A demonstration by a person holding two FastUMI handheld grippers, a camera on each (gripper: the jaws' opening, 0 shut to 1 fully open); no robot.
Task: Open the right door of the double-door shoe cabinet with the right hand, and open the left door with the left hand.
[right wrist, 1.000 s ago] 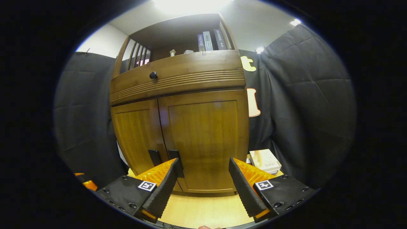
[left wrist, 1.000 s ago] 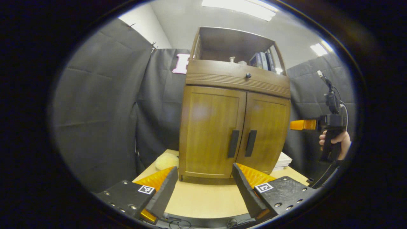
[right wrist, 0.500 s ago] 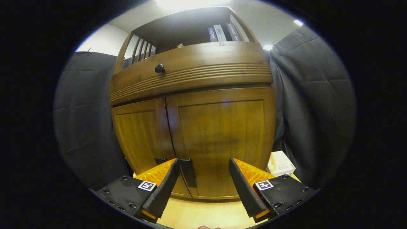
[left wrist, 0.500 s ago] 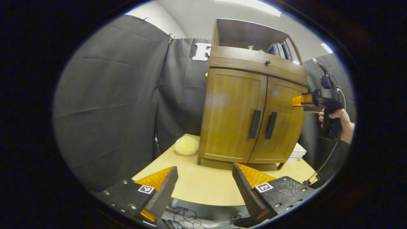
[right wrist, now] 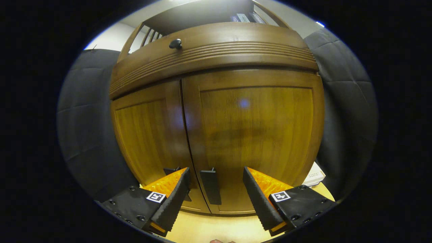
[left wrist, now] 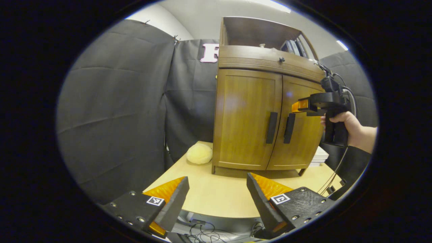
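Tabletop (left wrist: 216, 199), cabinet (left wrist: 249, 114): both doors closed; right gripper (right wrist: 214, 194) spread, handle (right wrist: 211, 185) between fingers; left gripper (left wrist: 217, 199) spread, well back

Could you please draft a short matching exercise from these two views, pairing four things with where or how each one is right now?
Things:
1. right door handle
2. left gripper
3. pale round cushion
4. drawer knob

Places or states:
A. on the table beside the cabinet's left side
B. on the ribbed band above both shut doors
C. framed between the open fingers of the right gripper, not yet clamped
D. open, held back over the table's near edge, away from the cabinet

Pairs: 1-C, 2-D, 3-A, 4-B
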